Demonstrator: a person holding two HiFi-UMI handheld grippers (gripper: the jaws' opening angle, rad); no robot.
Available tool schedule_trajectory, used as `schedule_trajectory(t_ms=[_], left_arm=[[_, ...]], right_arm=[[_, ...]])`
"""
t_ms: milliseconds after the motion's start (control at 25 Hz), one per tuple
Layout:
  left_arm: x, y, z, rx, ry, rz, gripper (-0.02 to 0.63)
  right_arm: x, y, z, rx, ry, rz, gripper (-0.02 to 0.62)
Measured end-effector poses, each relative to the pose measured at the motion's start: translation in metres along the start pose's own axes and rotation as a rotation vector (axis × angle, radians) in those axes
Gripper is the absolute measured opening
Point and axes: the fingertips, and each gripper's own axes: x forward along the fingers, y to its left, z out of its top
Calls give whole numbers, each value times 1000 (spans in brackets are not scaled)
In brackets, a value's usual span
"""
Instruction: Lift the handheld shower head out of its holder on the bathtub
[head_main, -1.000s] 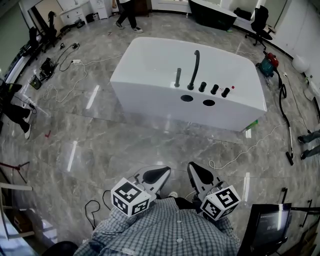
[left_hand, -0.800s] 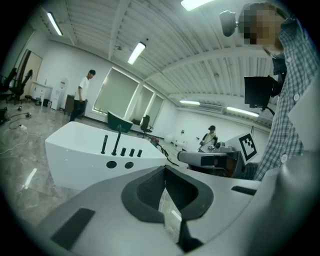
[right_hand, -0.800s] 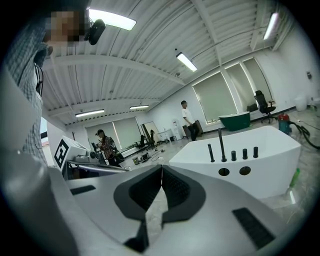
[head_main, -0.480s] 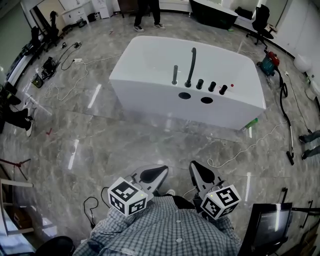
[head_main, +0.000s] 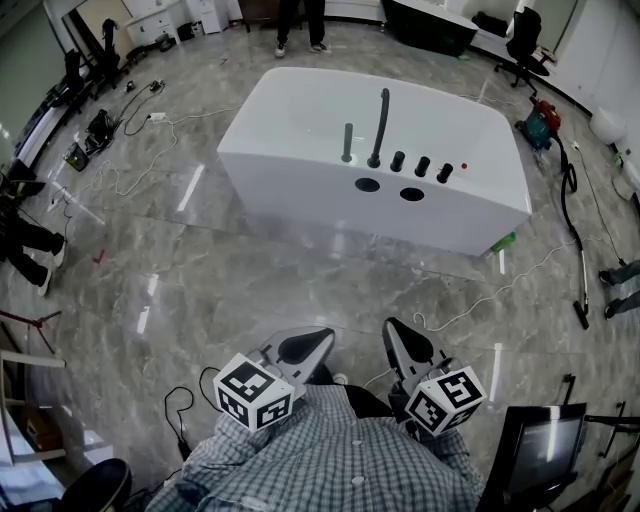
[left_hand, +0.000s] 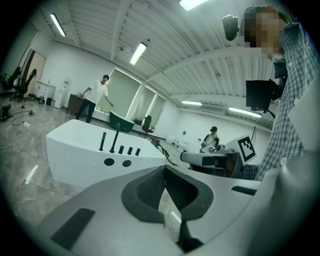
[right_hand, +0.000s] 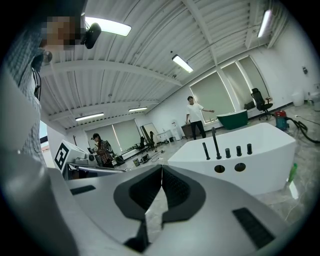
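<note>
The head view looks steeply down from above the person's checked shirt (head_main: 330, 460), over the marble floor (head_main: 250, 280), to the white bathtub (head_main: 300, 150) standing well ahead. The left gripper (head_main: 306, 346) view and the right gripper (head_main: 404, 346) view sit low, just behind their own jaws, and face almost level across the floor at the bathtub's near long side. All three share that side's rim with its spout (head_main: 380, 120) and knobs (head_main: 421, 166). Each gripper view also catches the other's marker cube (left_hand: 246, 147).
</note>
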Motion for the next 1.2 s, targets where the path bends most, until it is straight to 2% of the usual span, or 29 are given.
schedule_trajectory(t_ms=[240, 520, 760, 920, 1200], left_arm=[[12, 20, 9, -1, -2, 5, 9], [37, 53, 37, 5, -2, -9, 9], [52, 101, 55, -7, 12, -21, 9], [61, 132, 72, -11, 16, -34, 9], [68, 187, 109, 0, 0, -45, 9]], right_arm=[[16, -5, 7, -3, -6, -4, 15], [45, -28, 27, 0, -3, -31, 15], [93, -44, 43, -13, 4, -44, 15], [124, -56, 54, 20, 0, -68, 15], [180, -57, 86, 2, -29, -76, 15]])
